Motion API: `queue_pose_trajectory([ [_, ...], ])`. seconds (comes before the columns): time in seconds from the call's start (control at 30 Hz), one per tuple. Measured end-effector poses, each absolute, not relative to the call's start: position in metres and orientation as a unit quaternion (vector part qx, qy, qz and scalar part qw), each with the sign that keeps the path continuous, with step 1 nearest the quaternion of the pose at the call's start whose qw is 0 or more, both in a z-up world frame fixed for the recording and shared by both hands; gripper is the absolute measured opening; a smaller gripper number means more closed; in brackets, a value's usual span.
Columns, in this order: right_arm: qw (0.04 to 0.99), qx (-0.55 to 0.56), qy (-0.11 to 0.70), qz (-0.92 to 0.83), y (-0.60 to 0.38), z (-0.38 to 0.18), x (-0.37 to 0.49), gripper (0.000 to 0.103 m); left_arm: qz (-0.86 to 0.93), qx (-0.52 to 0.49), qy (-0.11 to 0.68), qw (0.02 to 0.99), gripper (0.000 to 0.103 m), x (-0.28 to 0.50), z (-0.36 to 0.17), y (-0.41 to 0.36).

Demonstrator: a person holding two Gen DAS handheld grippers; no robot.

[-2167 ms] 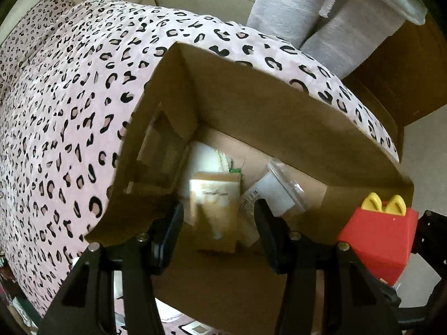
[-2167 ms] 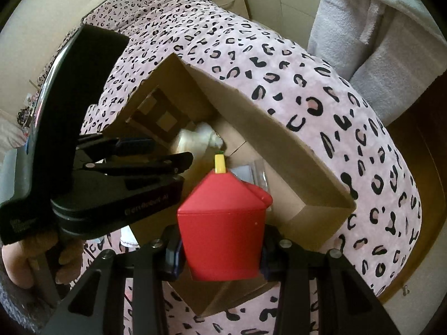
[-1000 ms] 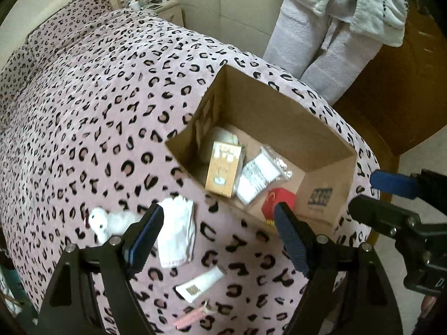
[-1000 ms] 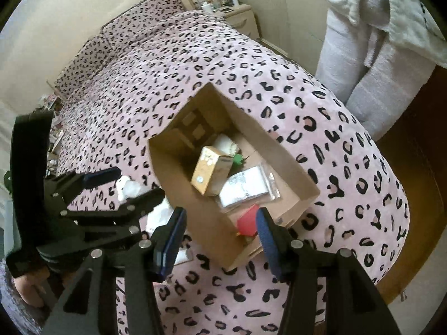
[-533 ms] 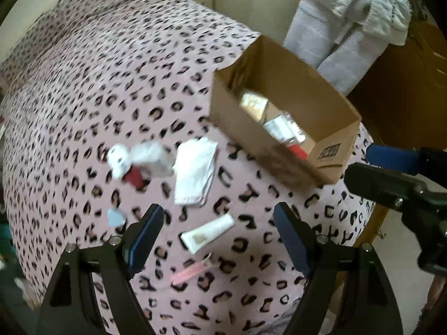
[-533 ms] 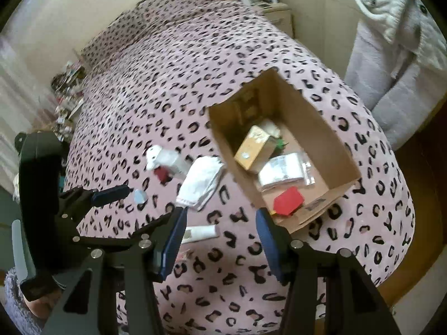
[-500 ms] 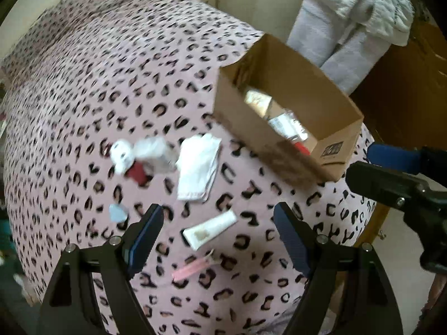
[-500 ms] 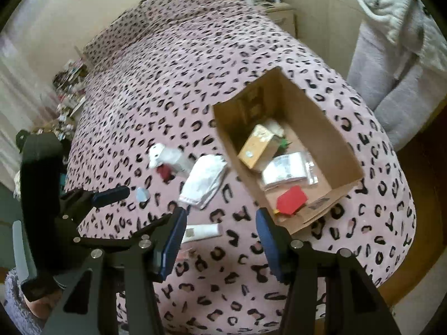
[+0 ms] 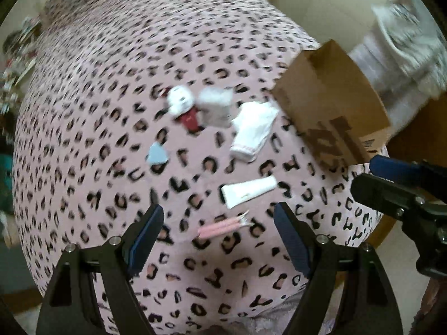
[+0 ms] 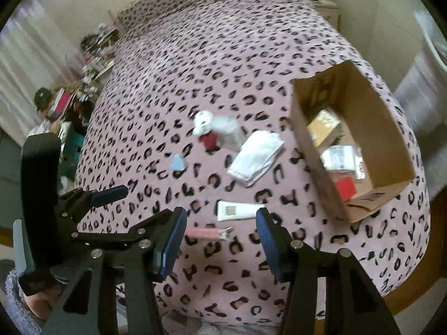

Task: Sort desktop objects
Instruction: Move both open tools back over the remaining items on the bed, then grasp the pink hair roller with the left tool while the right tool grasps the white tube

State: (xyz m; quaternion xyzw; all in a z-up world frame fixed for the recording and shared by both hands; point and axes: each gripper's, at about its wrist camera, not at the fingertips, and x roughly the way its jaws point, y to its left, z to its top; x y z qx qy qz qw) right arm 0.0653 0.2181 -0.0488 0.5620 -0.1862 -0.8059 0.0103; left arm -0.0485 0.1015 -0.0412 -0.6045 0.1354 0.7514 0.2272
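Left gripper (image 9: pixel 219 240) and right gripper (image 10: pixel 220 234): our jaws apart, empty, over pink tweezers (image 9: pixel 223 225) well apart from cardboard box (image 10: pixel 391 128).

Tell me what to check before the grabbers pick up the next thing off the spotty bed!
1. Left tool open, nothing in it: ok.
2. Right tool open, nothing in it: ok.
3. White squeeze tube lies clear of other things: ok.
4. Thin pink stick near the tools: ok.
5. Brown cardboard box open on top: ok.
6. Pictures sharp enough to aim: not ok, blurred.
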Motion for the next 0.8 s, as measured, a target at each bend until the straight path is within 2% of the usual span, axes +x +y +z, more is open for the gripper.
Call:
queue_pose_trajectory([
  [0.27, 0.031, 0.587, -0.178, -0.789, 0.186, -0.079, 0.066, 0.053, 0.75, -0.64, 0.077, 0.152, 0.082, -0.041, -0.076, 0.022],
  [0.47, 0.009, 0.611, -0.192, -0.768, 0.189, -0.118, 0.073, 0.053, 0.729, -0.673, 0.042, 0.119, 0.082, -0.03, -0.124, -0.01],
  [0.63, -0.023, 0.634, -0.213, -0.743, 0.204, -0.163, 0.081, 0.053, 0.711, -0.683, 0.052, 0.159, 0.082, -0.02, -0.162, 0.012],
  [0.8, -0.043, 0.637, -0.24, -0.731, 0.221, -0.197, 0.074, 0.053, 0.694, -0.672, 0.116, 0.231, 0.082, -0.018, -0.196, 0.064],
])
